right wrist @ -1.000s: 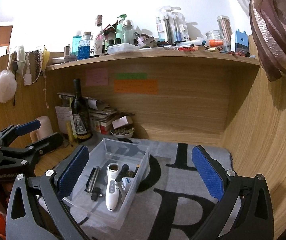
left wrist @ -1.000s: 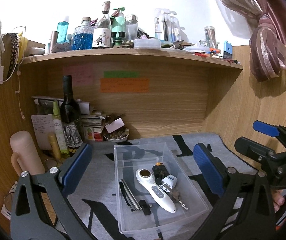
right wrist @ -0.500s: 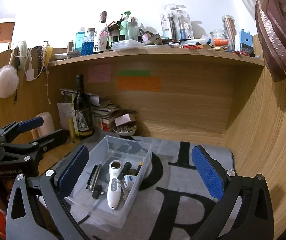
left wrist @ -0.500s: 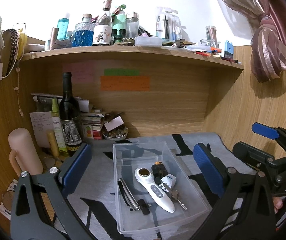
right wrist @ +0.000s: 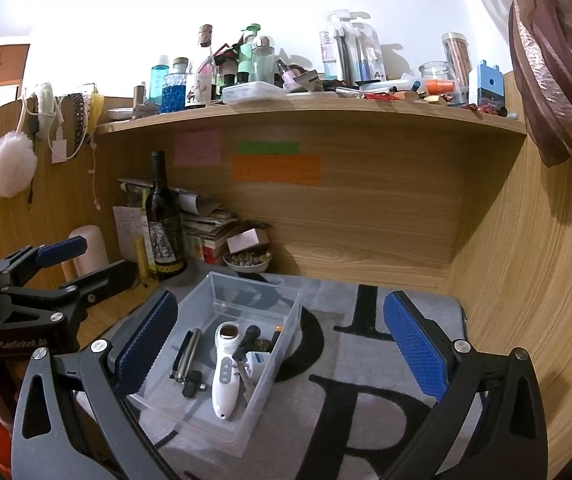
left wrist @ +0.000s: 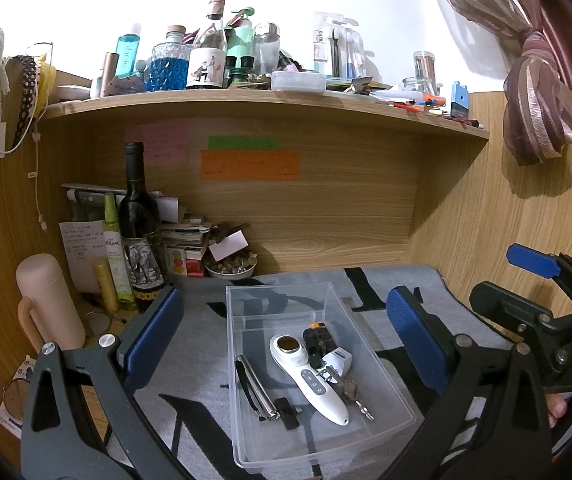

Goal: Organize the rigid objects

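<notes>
Both tongs stand wide and empty. The clear bin (left wrist: 317,372) sits lower centre between the left gripper (left wrist: 286,338) fingers, its long axis running away from the camera; the right gripper (right wrist: 282,344) views it lower left.

A clear plastic bin (left wrist: 317,380) sits on the grey mat with black letters (left wrist: 445,320) covering the worktop. In the bin, a white handheld device (left wrist: 309,376) lies in the middle, a silver metal tool (left wrist: 256,386) to its left, keys (left wrist: 349,390) to its right. Behind the bin to the left stands a dark wine bottle (left wrist: 140,224), with a small bowl (left wrist: 232,268) to its right.
</notes>
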`<state>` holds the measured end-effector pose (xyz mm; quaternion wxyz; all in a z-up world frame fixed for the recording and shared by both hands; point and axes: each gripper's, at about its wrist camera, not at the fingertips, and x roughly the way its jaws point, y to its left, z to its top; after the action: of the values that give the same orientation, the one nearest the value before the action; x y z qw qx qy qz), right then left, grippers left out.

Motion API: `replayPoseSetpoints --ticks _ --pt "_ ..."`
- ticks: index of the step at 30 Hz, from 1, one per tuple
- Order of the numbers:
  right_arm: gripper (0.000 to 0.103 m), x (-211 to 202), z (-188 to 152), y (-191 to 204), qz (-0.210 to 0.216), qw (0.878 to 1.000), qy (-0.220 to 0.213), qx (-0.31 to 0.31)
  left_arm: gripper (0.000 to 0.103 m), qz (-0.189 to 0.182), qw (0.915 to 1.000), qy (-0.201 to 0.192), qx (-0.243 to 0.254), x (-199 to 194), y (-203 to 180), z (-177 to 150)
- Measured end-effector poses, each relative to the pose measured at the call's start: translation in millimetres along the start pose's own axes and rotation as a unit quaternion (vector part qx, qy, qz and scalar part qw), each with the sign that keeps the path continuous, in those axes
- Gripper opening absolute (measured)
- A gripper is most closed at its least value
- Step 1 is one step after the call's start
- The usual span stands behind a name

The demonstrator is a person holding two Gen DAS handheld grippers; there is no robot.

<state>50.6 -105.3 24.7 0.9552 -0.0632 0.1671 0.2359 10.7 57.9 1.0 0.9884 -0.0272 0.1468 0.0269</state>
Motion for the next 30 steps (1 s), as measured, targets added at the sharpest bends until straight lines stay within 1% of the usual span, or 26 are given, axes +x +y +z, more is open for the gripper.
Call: replayPoseSetpoints --ticks 23,30 --pt "0.103 0.4 0.9 -4.0 -0.003 1.000 -0.001 0.003 0.103 -0.005 1.0000 -0.001 -0.001 2.6 -2.9 -1.5" --pt "0.103 0.6 0.9 -4.0 -0.004 1.000 -0.001 0.002 0.103 -0.009 0.9998 0.013 -0.009 9.0 0.1 -1.5"
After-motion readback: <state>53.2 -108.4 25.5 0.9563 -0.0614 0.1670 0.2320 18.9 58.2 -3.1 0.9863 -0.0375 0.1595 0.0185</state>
